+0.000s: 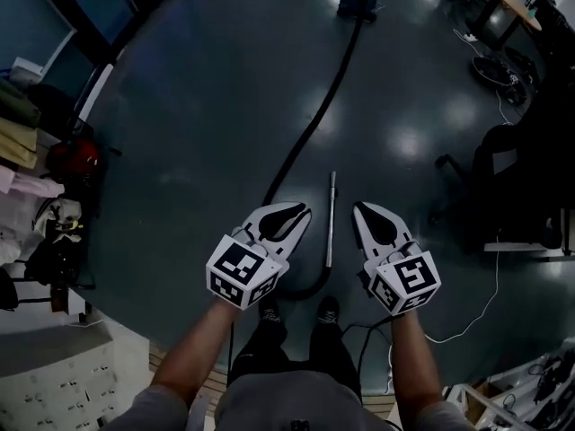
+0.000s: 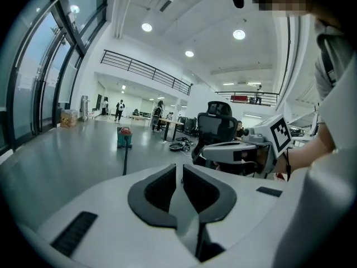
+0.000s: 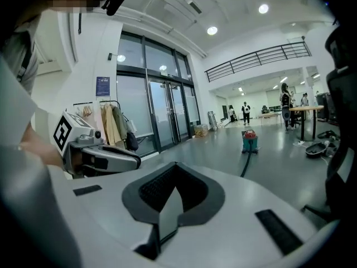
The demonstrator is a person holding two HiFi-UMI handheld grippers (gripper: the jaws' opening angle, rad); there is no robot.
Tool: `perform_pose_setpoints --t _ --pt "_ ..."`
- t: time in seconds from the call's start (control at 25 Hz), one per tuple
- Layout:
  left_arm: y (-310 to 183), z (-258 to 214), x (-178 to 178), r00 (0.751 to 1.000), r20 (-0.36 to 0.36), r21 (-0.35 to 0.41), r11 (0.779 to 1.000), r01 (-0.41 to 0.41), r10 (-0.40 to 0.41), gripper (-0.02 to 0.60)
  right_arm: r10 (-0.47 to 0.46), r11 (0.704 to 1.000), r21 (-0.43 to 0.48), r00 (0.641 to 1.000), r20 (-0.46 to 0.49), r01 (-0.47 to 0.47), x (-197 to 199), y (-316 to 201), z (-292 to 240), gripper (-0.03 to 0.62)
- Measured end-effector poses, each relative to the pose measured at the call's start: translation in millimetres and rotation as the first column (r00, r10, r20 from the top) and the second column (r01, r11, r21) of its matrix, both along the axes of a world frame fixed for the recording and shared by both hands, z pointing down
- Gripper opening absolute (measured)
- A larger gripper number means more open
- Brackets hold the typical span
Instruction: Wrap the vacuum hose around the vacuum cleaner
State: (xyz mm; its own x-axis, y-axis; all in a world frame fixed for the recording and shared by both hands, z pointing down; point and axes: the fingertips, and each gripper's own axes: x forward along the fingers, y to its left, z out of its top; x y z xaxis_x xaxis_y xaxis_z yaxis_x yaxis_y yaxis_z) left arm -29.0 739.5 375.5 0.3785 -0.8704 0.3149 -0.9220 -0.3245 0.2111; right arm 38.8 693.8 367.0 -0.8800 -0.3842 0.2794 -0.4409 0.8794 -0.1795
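Hovering side by side above vacuum hose (image 1: 315, 119), left gripper (image 1: 305, 209), right gripper (image 1: 358, 208), both jaws clenched, empty

Both bare forearms reach up from the bottom edge of the head view, the left forearm (image 1: 193, 353) at lower left and the right forearm (image 1: 415, 353) at lower right. The left tongs (image 1: 303, 209) and right tongs (image 1: 359, 207) sit side by side at centre frame, apart, tips pointing away from the body. Each pair is drawn together and holds nothing; the left shows only a thin slit.
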Motion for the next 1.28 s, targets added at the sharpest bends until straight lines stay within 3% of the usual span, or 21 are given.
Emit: perform_pose_setpoints --t 0.24,0.52,0.68,0.88,1.08,1.28 --pt "-27 104 -6 1.000 -0.011 -0.068 0.998 0.002 -0.003 0.048 -0.010 0.998 -0.064 0.992 -0.127 0.002 -3 -28 121 0.002" --pt "-40 270 -17 1.000 -0.014 -0.154 0.988 0.006 -0.008 0.048 -0.014 0.989 -0.145 0.973 -0.230 -0.020 -6 -41 304 0.003" --pt "-51 364 -6 1.000 -0.013 -0.201 0.980 -0.002 0.000 0.048 -0.017 0.983 -0.179 0.960 -0.278 -0.035 10 -53 406 0.065" --pt "-65 475 2 1.000 -0.023 -0.244 0.970 0.001 -0.007 0.048 -0.029 0.977 -0.210 0.942 -0.333 -0.044 26 -68 529 0.093" --pt "-71 560 6 1.000 -0.023 -0.266 0.964 -0.005 -0.002 0.048 -0.056 0.965 -0.259 0.920 -0.389 -0.051 32 -79 642 0.160" --pt "-75 631 7 0.999 -0.031 -0.282 0.959 0.004 -0.014 0.048 -0.027 0.959 -0.271 0.919 -0.392 -0.087 35 -88 725 0.160"
